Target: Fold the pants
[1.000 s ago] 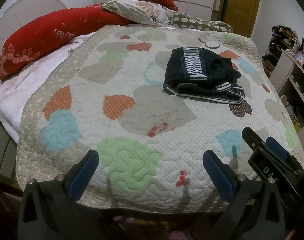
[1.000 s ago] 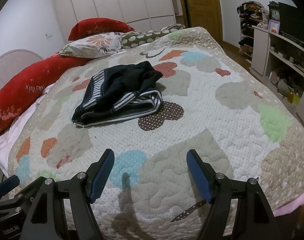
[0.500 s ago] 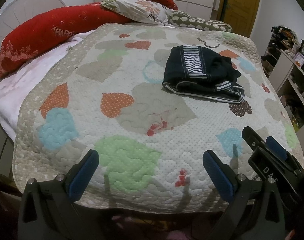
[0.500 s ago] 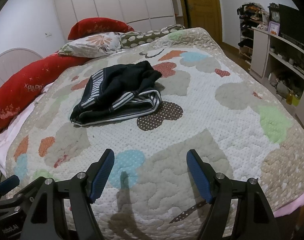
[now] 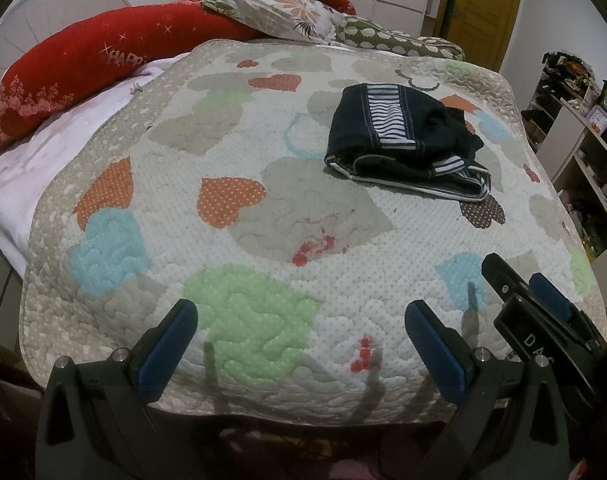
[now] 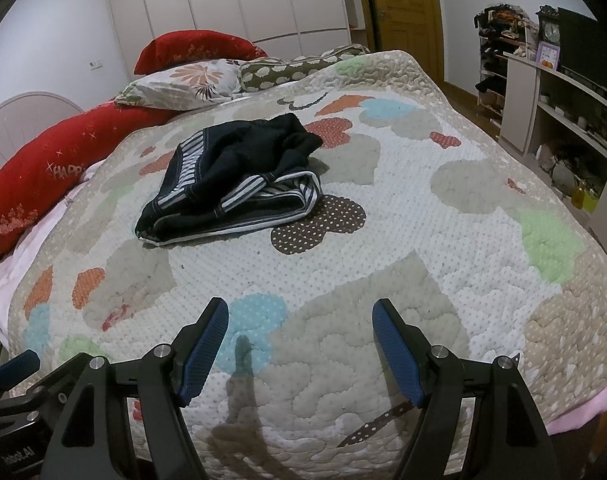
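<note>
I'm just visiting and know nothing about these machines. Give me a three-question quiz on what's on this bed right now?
1. True or false: the left gripper and right gripper are both open and hold nothing.
2. Multiple choice: the dark striped pants lie A) flat and spread out, B) bunched in a heap on the quilt, C) hanging off the bed's edge.
3. Fill in: a corner of the pants overlaps a ____ dotted heart patch.

Key: 1 true; 2 B; 3 brown.
</note>
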Motion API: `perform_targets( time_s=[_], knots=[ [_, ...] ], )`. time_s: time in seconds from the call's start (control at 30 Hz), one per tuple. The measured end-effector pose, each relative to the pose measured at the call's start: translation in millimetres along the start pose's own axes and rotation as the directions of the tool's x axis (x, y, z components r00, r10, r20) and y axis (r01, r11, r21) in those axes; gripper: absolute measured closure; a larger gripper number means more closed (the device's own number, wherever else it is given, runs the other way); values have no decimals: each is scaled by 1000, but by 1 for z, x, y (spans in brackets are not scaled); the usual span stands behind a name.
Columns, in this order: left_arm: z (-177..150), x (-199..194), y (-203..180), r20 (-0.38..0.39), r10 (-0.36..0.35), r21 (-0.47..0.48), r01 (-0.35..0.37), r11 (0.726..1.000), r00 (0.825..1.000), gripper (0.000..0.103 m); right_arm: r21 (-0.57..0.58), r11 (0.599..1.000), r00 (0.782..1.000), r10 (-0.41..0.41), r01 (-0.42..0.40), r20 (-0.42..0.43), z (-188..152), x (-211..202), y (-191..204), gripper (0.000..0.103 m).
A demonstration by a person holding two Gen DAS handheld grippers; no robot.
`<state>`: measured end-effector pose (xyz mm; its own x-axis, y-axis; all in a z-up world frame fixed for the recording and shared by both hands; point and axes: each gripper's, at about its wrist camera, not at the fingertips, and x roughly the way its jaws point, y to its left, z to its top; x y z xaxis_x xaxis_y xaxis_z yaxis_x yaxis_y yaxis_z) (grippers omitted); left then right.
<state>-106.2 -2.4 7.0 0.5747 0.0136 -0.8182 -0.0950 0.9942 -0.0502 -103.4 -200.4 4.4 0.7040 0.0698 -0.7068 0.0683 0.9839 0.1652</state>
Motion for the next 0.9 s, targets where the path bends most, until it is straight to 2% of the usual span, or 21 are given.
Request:
perform_targets(
  time_s=[0.9],
  knots=[
    [3, 4, 7, 12, -20, -24, 20, 1000, 1000, 0, -10, 1000, 1000, -5, 5, 6, -2, 3, -2, 24]
  ],
)
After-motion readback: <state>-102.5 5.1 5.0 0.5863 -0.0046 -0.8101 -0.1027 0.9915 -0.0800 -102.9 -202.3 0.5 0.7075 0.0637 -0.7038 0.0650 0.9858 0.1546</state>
